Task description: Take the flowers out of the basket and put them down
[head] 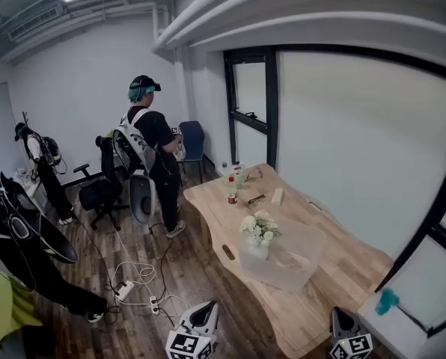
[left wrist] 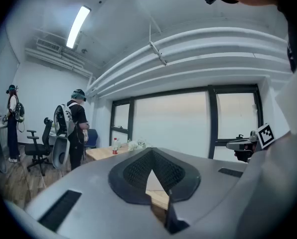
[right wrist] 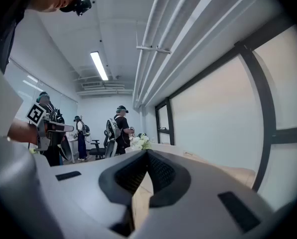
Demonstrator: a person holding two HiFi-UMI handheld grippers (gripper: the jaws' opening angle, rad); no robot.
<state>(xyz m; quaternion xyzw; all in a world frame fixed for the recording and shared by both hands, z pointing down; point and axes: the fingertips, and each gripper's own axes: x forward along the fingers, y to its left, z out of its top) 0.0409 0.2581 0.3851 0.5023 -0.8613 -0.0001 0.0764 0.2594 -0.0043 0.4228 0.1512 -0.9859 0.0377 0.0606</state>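
Head view: flowers (head: pixel 259 229) stand in the basket (head: pixel 313 239) on the table (head: pixel 208 197), well apart from left gripper (head: pixel 206 311) and right gripper (head: pixel 341 318) (fingers clenched, empty). Judged light, fragile; grasp the stems gently.

In the head view the bottom edge cuts through the left hand-held gripper (head: pixel 206 313) and the right hand-held gripper (head: pixel 340 317) at their marker cubes, and the hands holding them lie out of frame. How the stems of the flowers (head: pixel 259 227) sit inside the basket (head: pixel 301 264) cannot be made out. Beyond one bottle (head: pixel 231 191), the items at the far end of the worktop (head: pixel 313 305) are too small to tell. In both gripper views each gripper's own body hides the basket.
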